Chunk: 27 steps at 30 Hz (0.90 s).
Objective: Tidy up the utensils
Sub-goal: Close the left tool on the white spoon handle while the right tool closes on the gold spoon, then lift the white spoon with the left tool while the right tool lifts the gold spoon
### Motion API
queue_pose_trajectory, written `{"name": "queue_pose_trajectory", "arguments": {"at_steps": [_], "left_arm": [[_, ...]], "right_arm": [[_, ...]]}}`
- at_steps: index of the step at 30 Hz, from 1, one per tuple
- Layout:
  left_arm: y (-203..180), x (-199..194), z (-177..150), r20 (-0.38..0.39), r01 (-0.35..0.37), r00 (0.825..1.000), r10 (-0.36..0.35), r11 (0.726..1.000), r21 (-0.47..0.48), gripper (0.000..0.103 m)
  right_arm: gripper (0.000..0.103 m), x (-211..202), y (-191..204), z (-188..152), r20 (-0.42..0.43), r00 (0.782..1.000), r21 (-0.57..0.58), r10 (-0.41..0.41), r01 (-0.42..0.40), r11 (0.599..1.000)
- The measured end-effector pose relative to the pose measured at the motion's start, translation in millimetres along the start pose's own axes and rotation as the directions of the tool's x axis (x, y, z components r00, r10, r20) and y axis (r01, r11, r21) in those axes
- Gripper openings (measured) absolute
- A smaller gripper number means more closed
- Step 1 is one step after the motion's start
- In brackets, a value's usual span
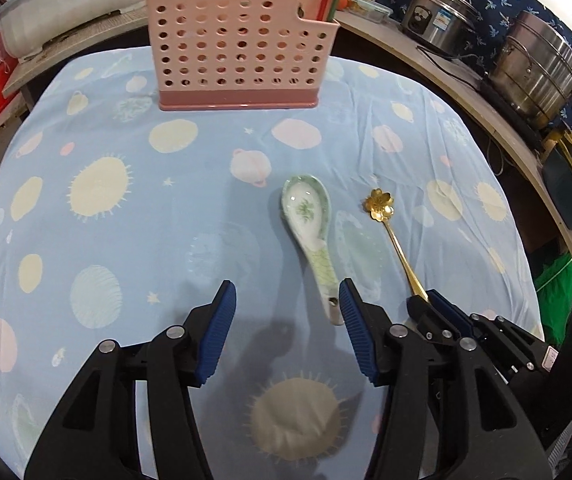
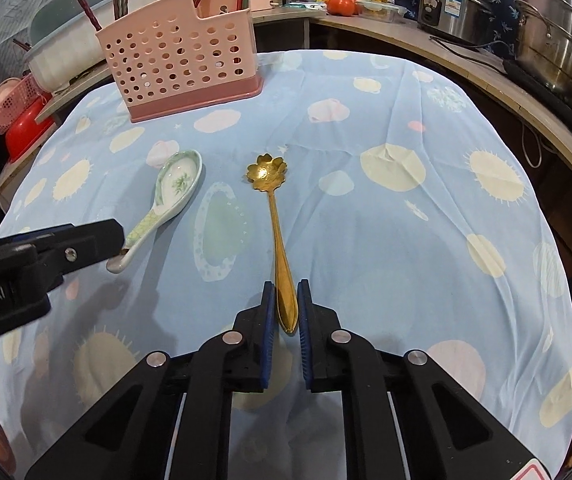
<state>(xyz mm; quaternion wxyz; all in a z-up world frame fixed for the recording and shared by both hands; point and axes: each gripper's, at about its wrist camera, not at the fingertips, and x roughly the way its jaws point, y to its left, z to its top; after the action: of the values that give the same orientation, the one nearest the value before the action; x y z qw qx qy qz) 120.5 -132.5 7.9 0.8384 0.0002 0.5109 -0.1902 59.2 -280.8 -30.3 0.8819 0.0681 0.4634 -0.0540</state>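
A white and green ceramic spoon [image 1: 306,210] [image 2: 175,184] lies on the blue patterned tablecloth [image 1: 125,220], bowl toward the pink perforated utensil caddy [image 1: 237,52] [image 2: 177,60]. My left gripper [image 1: 286,284] is open just above the cloth. The spoon's handle end lies just inside its right finger, untouched. To the right lies a gold flower-bowl spoon [image 1: 380,204] [image 2: 266,172]. My right gripper [image 2: 286,283] is shut on the thick end of its handle, a blue pad pressed against each side. The spoon still rests on the cloth. The caddy holds several chopsticks.
A curved counter on the right carries a rice cooker [image 1: 438,20] and a steel pot [image 1: 538,68]. Bottles and a tomato [image 2: 342,5] stand behind the caddy. A red basin [image 2: 25,128] and a pink basket sit at the far left.
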Motion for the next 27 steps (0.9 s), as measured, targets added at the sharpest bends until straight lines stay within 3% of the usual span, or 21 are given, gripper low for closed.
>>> {"name": "queue_pose_trajectory", "arguments": {"at_steps": [7,9,14,18,27], "left_arm": [[-10,16,0,-0.028,0.017,0.999,-0.016,1.0,0.022,0.05],[-10,19,1,-0.035,0.024,0.999,-0.023,0.999,0.021,0.039],[-5,23,1,-0.046,0.044,0.998,-0.043,0.999,0.017,0.028],[-3,23,0,-0.053,0.062,0.997,-0.061,0.998,0.024,0.012],[3,4,2,-0.012,0.065,0.998,-0.065,0.997,0.036,0.012]], "right_arm": [[0.009,-3,-8,-3,-0.009,1.0,0.031,0.025,-0.024,0.999],[0.009,-3,-8,-3,-0.011,1.0,0.035,0.029,-0.029,0.999],[0.009,-3,-8,-3,-0.012,0.999,0.032,0.033,-0.032,0.999],[0.009,-3,-9,-3,-0.012,0.999,0.037,0.037,-0.036,0.999],[0.009,-13,-6,0,0.003,0.999,0.028,0.043,-0.043,0.999]]}}
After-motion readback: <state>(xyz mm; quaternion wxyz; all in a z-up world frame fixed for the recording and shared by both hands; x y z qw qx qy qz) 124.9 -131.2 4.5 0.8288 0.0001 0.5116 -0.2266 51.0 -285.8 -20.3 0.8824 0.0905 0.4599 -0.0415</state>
